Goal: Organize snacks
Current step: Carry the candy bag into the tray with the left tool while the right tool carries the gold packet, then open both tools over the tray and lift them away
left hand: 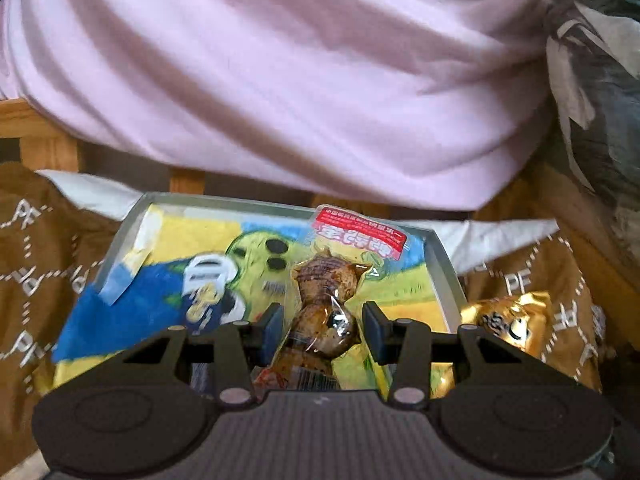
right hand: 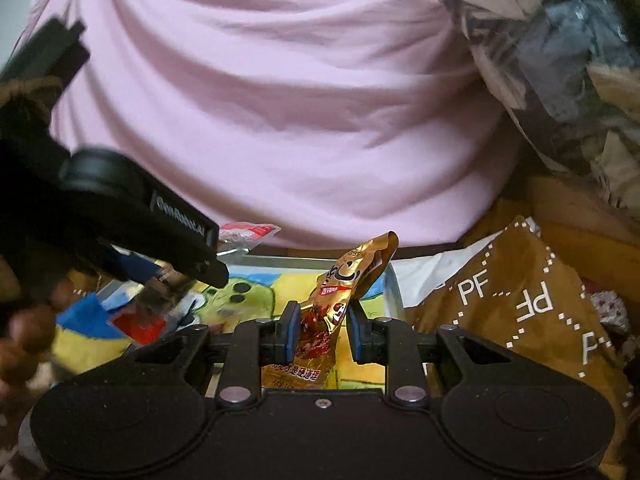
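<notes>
Two hand-held grippers work over a shallow grey tray (left hand: 444, 264) that rests on a brown cloth (left hand: 28, 264) printed with white letters. The tray floor shows a bright cartoon picture in yellow, green and blue.

In the left wrist view, the left gripper (left hand: 320, 326) sits low over the tray with its jaws fairly wide. Between them lies a clear snack packet (left hand: 326, 300) holding brown pieces, with a red and white label at its far end near the tray's far edge. The fingers (left hand: 374, 322) stand just beside the packet; whether they press on it cannot be told. A blue wrapper (left hand: 120, 316) lies across the tray's left side, reaching past the left edge. A gold packet (left hand: 510, 318) shows just outside the tray's right edge.

In the right wrist view, the right gripper (right hand: 322, 330) has its jaws drawn narrow around that gold packet (right hand: 332, 312), which stands upright between the blue-padded fingers (right hand: 290, 332) above the tray's right part, its top crumpled and bent over. The left gripper (right hand: 132, 216) reaches in from the left side of this view, over the tray's left half.

Behind the tray is a person in a pale pink top (right hand: 280, 100). A wooden edge (left hand: 28, 120) shows beyond the cloth.
</notes>
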{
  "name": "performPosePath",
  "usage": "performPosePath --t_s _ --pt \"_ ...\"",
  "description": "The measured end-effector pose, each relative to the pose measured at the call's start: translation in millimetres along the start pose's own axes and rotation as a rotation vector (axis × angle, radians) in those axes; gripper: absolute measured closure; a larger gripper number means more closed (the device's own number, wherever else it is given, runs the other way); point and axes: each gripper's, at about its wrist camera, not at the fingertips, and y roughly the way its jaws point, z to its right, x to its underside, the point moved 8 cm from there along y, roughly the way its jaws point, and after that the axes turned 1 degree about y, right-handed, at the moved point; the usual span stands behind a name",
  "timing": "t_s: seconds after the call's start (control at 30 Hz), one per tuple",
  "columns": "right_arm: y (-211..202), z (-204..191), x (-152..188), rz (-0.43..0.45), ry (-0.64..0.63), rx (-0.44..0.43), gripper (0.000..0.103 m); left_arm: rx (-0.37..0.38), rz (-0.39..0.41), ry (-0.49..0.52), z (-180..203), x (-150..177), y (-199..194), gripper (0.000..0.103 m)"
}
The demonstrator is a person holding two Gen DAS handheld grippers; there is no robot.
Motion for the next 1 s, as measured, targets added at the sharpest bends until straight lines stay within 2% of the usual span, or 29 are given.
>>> performPosePath --t_s 0.1,0.37,0.57,0.87,0.93,1.0 --pt "9.8 4.6 5.2 -0.023 0.044 -0.006 0.077 -0.004 0.016 0.018 1.2 0.6 20.6 0.056" --pt "27.2 5.0 24.1 -0.095 0.076 -0.030 0.077 -0.016 -0.024 -0.018 -4.2 16.5 58.5 0.056" --pt "30.0 5.5 31.5 -0.122 0.100 -0.041 0.076 -0.030 -0.037 -0.023 -6.7 23.3 69.0 0.056" --pt "39.0 3.2 43.5 -0.207 0.106 -0.049 0.075 -0.039 -0.062 0.005 -0.4 31.1 75.3 0.054" --pt "38.9 3.4 43.5 -0.209 0.099 -0.042 0.072 -0.042 -0.060 0.012 0.3 31.0 75.2 0.053" --pt "38.5 3.0 43.5 -0.210 0.090 -0.032 0.059 -0.040 -0.064 0.009 0.5 31.1 75.0 0.052"
